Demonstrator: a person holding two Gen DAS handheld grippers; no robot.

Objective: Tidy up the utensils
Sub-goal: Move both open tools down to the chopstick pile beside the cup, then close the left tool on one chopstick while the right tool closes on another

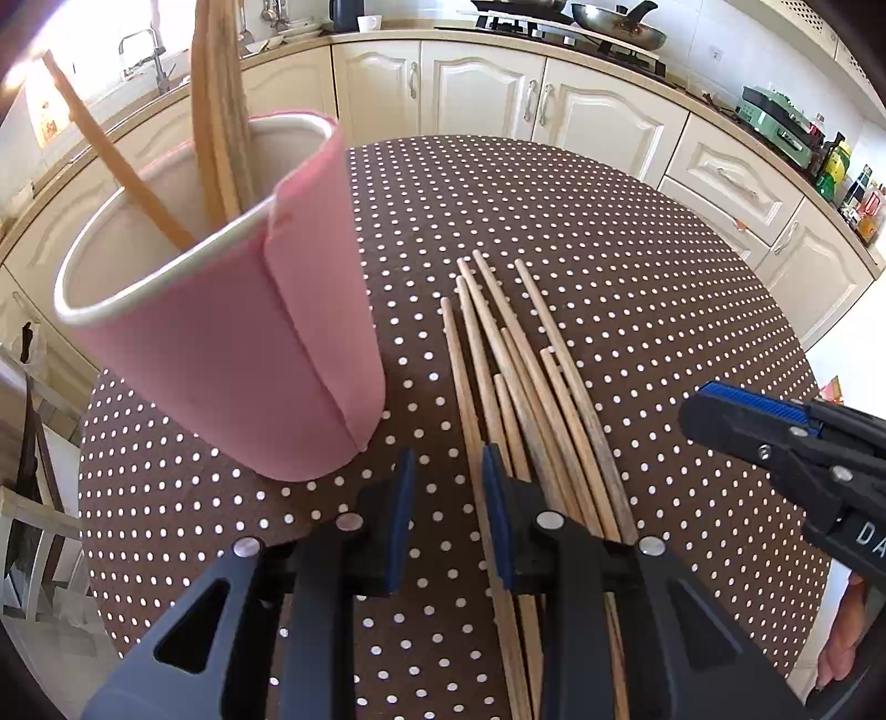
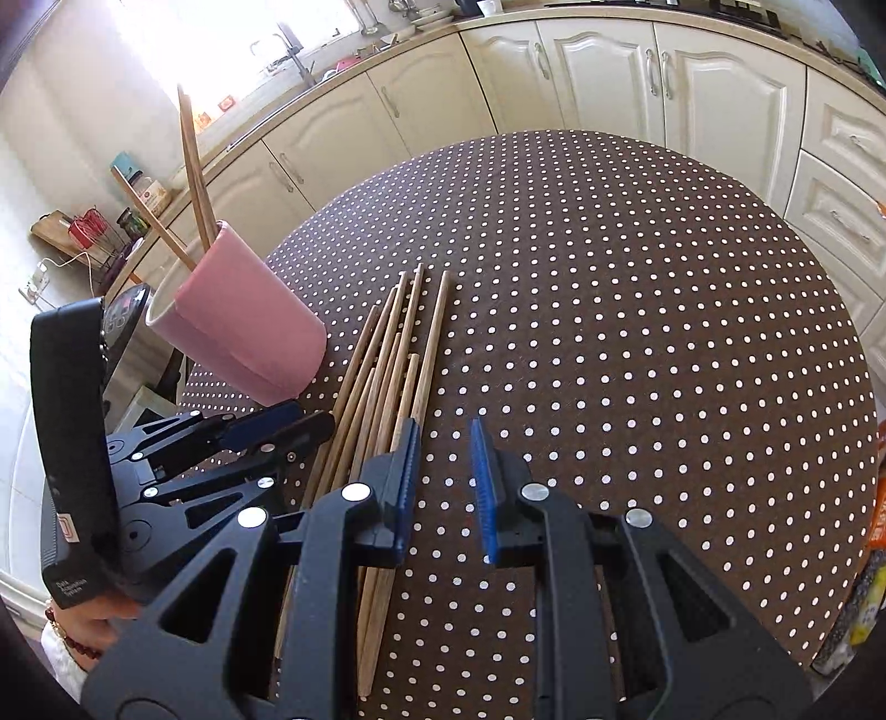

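A pink cup point(image 1: 232, 354) stands on the dotted table point(image 1: 637, 310) and holds a few wooden chopsticks point(image 1: 216, 111). Several loose chopsticks point(image 1: 526, 360) lie in a bundle to its right. My left gripper point(image 1: 448, 471) hovers low over the near end of the bundle, narrowly open. The leftmost stick runs between its jaws beside the right pad, with cloth showing on the other side. In the right wrist view, the right gripper point(image 2: 443, 448) is narrowly open over bare cloth, just right of the bundle point(image 2: 398, 343), with nothing between its jaws. The cup point(image 2: 243, 332) and left gripper point(image 2: 310, 423) sit to its left.
Cream kitchen cabinets point(image 1: 498, 94) curve around behind the round table. A sink tap point(image 1: 149, 55) is at back left and a pan point(image 1: 620, 25) on the stove at back right. Bottles point(image 1: 841, 166) crowd the right counter. A person's hand point(image 2: 88, 626) holds the left gripper.
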